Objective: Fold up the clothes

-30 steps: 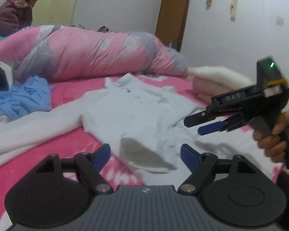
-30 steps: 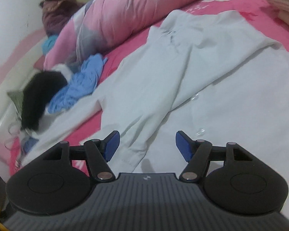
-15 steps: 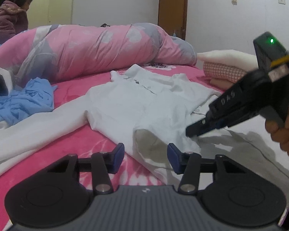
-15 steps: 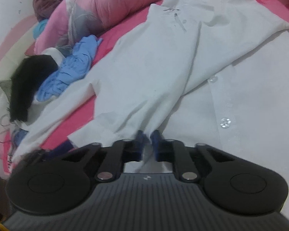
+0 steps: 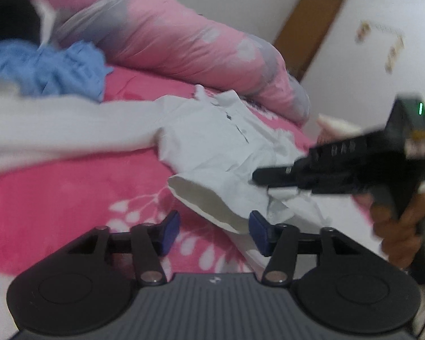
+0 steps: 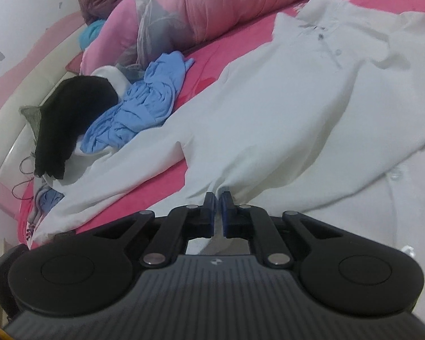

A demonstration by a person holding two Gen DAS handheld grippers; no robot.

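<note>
A white collared shirt [image 6: 283, 119] lies spread on the pink bed sheet [image 5: 70, 192], collar away from me. My right gripper [image 6: 218, 198] is shut on the shirt's near edge, and the cloth bunches at its fingertips. In the left wrist view the same right gripper [image 5: 262, 174] pinches the shirt [image 5: 212, 141] from the right, held by a hand [image 5: 396, 232]. My left gripper [image 5: 214, 231] is open, low over the sheet. A lifted fold of the shirt sits just in front of its blue pads [image 5: 259, 232].
A rolled pink and grey duvet [image 6: 226, 2] lies across the back of the bed. A blue garment [image 6: 144, 107] and a black one [image 6: 68, 119] are piled at the left. Another white buttoned garment [image 6: 396, 212] lies under the shirt. A brown door [image 5: 308, 31] is beyond.
My right gripper went from open to shut on the shirt's near edge. My left gripper narrowed, then opened wider, and its view swung and tilted left.
</note>
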